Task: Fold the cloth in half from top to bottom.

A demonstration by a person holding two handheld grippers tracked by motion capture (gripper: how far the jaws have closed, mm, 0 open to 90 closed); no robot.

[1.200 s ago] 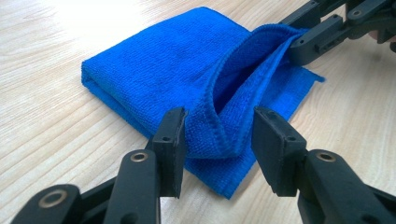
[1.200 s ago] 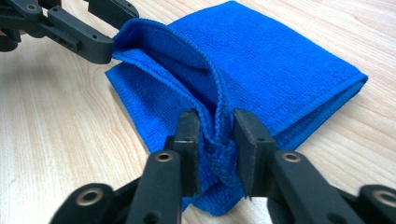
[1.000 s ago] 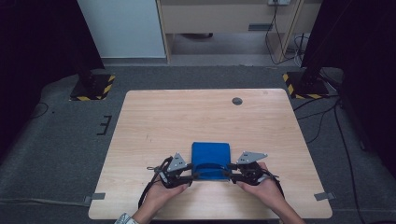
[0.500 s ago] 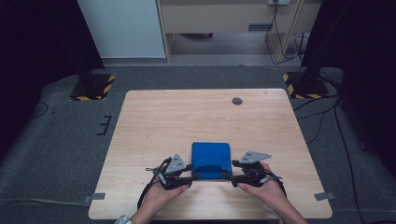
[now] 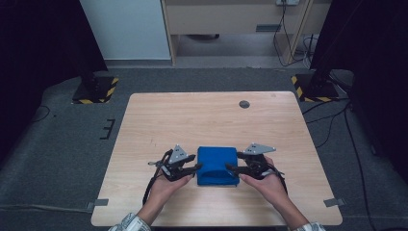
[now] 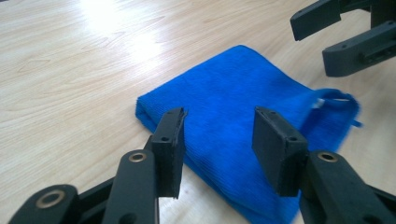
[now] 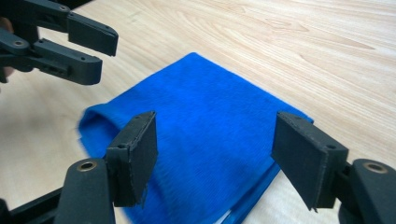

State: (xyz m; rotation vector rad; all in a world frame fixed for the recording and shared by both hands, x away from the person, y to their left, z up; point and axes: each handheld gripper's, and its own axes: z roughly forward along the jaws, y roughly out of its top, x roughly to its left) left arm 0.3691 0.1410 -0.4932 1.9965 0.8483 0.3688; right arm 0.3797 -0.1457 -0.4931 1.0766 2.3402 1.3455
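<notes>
A folded blue cloth (image 5: 217, 166) lies flat near the front edge of the wooden table (image 5: 207, 120). My left gripper (image 5: 196, 169) stands at its left side and my right gripper (image 5: 228, 167) at its right, tips pointing inward at each other. In the left gripper view the left gripper (image 6: 218, 114) is open just above the cloth (image 6: 233, 100), and the right gripper (image 6: 310, 44) shows beyond it. In the right gripper view the right gripper (image 7: 215, 120) has just been opening. It hangs over the cloth (image 7: 201, 102) with nothing pinched, facing the left gripper (image 7: 106, 56).
A small dark round disc (image 5: 244, 104) sits on the far part of the table. Two stands with striped black-and-yellow feet (image 5: 96, 89) (image 5: 315, 86) rest on the grey floor beyond the far corners. A pale cabinet (image 5: 231, 17) stands behind.
Both grippers have shifted slightly away from the person alongside the cloth. The right jaws stand wider apart than a second ago. The cloth has stayed in place.
</notes>
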